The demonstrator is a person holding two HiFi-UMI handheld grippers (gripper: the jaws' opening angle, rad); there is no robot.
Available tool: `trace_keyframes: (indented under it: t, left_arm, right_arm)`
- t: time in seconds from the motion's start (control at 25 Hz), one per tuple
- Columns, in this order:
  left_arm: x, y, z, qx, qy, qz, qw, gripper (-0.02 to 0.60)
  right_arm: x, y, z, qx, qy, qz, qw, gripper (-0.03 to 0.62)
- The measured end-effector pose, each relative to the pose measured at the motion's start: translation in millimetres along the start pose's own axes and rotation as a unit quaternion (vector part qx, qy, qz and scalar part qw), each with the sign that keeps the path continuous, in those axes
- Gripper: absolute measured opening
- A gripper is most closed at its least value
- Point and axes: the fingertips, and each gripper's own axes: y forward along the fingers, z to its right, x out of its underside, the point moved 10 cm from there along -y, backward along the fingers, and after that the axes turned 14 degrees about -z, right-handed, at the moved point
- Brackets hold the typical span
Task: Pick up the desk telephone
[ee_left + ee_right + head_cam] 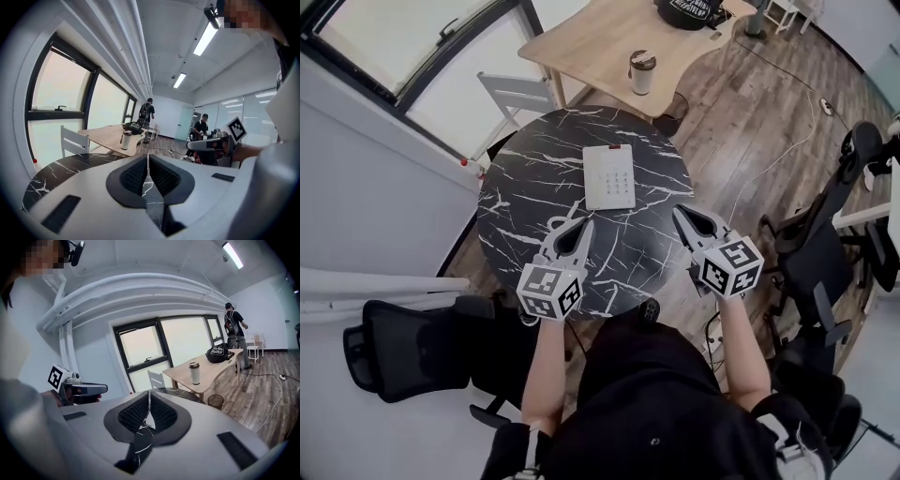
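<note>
On table point(517, 192), desk telephone point(609, 176) just beyond left hand-held gripper point(587, 225), seemingly untouched.

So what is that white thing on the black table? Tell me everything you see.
That is the desk telephone: a flat white rectangular slab, plastic by its look, with a grid of pale keys and a small reddish mark near its far edge. No cord or handset can be made out. It lies face up near the middle of the round black marbled table. Nothing touches it; the left gripper and right gripper, both shut, sit short of its near edge.
</note>
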Motion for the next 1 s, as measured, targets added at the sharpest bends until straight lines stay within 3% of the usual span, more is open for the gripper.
trace_keyframes:
  t: [0.28, 0.52, 0.64, 1.0]
  left_arm:
    - [0, 19, -56, 0.023, -0.014, 0.003, 0.9996, 0.018]
    - [16, 38, -89, 0.049, -0.041, -0.018, 0.9978, 0.026]
    - [25, 49, -99, 0.055, -0.054, -0.036, 0.9964, 0.080]
    - [47, 90, -127, 0.059, -0.093, -0.085, 0.9903, 0.113]
  right_arm:
    - [-12, 47, -2, 0.011, -0.007, -0.041, 0.999, 0.032]
    - [-4, 77, -4, 0.021, 0.010, -0.075, 0.997, 0.038]
    - [3, 91, 1, 0.015, 0.021, -0.096, 0.995, 0.081]
    - [21, 142, 29, 0.006, 0.054, -0.150, 0.987, 0.140]
